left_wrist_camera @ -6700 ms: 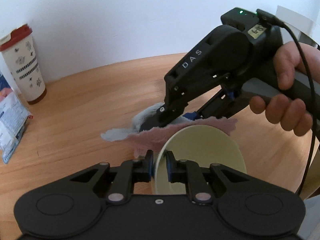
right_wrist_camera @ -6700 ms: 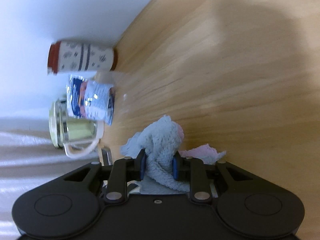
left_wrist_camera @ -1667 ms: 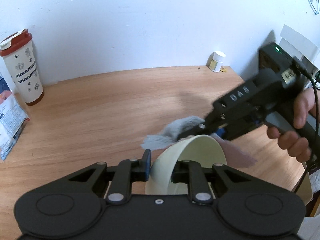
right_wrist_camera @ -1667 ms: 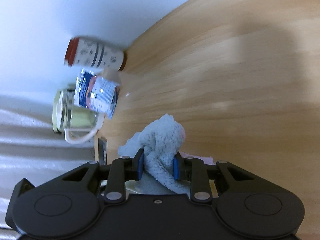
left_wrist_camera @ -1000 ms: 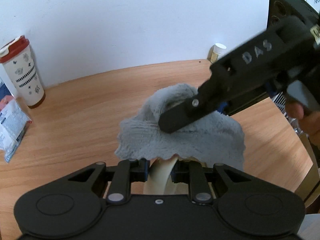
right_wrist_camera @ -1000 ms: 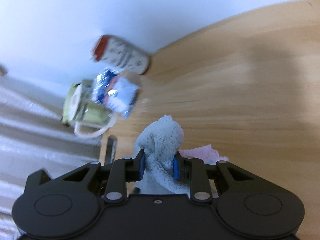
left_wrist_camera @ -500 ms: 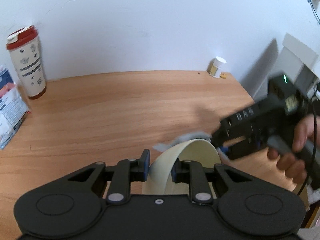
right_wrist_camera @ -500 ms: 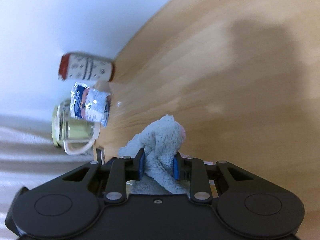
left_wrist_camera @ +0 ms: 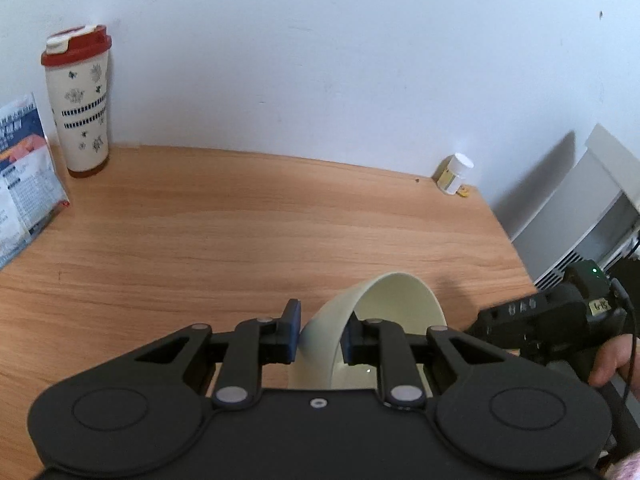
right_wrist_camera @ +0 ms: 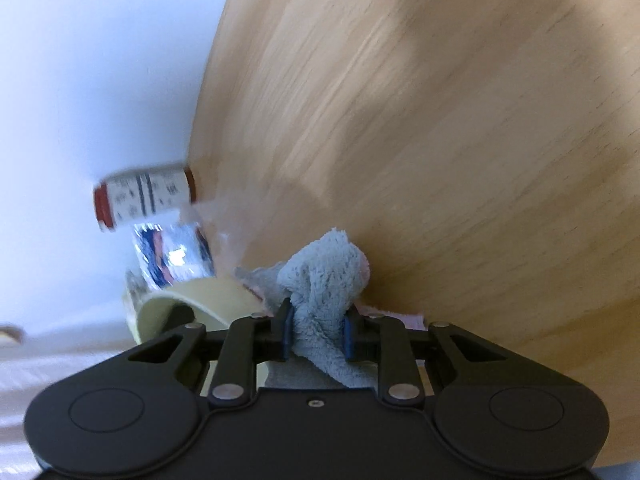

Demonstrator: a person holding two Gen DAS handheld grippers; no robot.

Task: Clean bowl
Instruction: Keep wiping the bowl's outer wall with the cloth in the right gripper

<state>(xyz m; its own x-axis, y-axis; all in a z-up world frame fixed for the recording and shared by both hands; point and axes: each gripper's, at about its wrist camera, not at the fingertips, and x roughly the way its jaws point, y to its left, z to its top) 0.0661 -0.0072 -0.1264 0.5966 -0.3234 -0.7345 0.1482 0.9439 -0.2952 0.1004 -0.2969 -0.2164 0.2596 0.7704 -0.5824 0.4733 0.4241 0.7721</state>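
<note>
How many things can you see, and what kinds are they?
Cream bowl: 1
Grey-blue fluffy cloth: 1
Red-lidded patterned tumbler: 1
Blue-and-white printed packet: 1
Small white-capped bottle: 1
Black grippers, left gripper and right gripper: 2
Total: 7

— What is seen of the bowl (left_wrist_camera: 394, 308)?
— A pale cream, smooth-walled bowl is shown tipped on edge above the wooden surface, its open side turned to the right in the left wrist view. Its rim is clamped between two blue-padded fingers, one pad inside the wall and one outside.

— And in the other view?
— Part of the same cream bowl (right_wrist_camera: 200, 294) is seen at the lower left, blurred. A grey-blue terry cloth (right_wrist_camera: 326, 276) with a pink underside is bunched and pinched between fingers just beside it; whether they touch cannot be told.
</note>
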